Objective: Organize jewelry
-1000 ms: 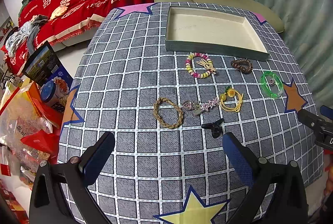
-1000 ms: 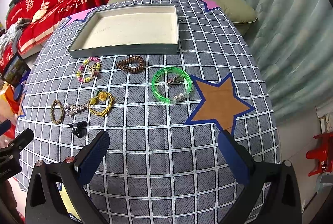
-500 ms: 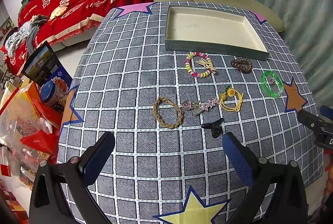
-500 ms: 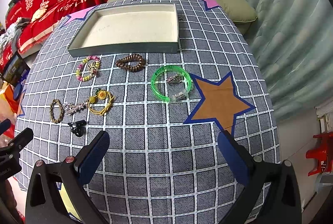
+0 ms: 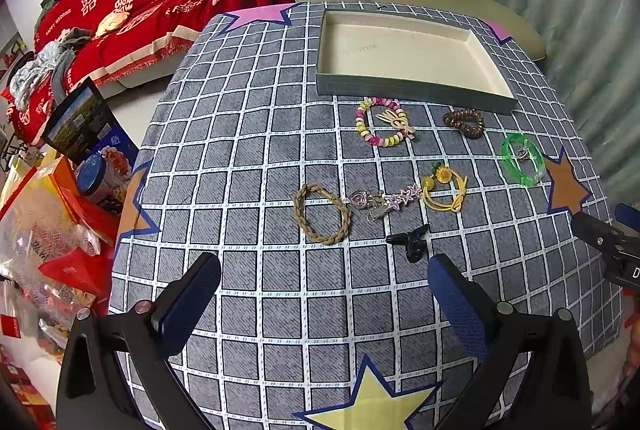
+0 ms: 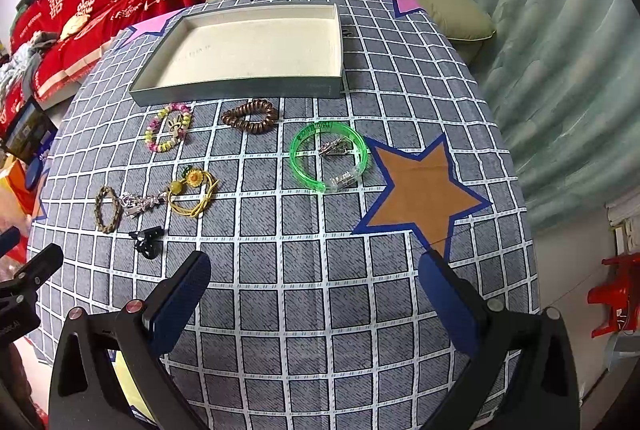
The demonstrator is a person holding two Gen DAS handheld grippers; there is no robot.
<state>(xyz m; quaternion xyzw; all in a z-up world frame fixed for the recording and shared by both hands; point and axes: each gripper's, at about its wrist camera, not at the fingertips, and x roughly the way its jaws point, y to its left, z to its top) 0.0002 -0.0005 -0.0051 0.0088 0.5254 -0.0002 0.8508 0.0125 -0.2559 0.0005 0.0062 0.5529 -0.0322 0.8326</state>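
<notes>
Nothing's in the tray yet; it sits bare at the far side of the checked cloth, so sorting hasn't begun. All the jewelry lies loose just in front of it: bead bracelet w/ a gold clip on it, brown coil tie, green bangle w/ a small silver clip inside its ring, yellow flower tie, star chain touching the braided band, and a black claw clip nearest. Left gripper hangs above the cloth's near part, jaws spread wide, holding nothing; black clip is closest to it. Right gripper likewise, jaws wide apart & empty, roughly facing the bangle. Prob. both are kept wide so they can drop over a piece. Spread-out layout lets each be picked singly, except the touching chain/band.
</notes>
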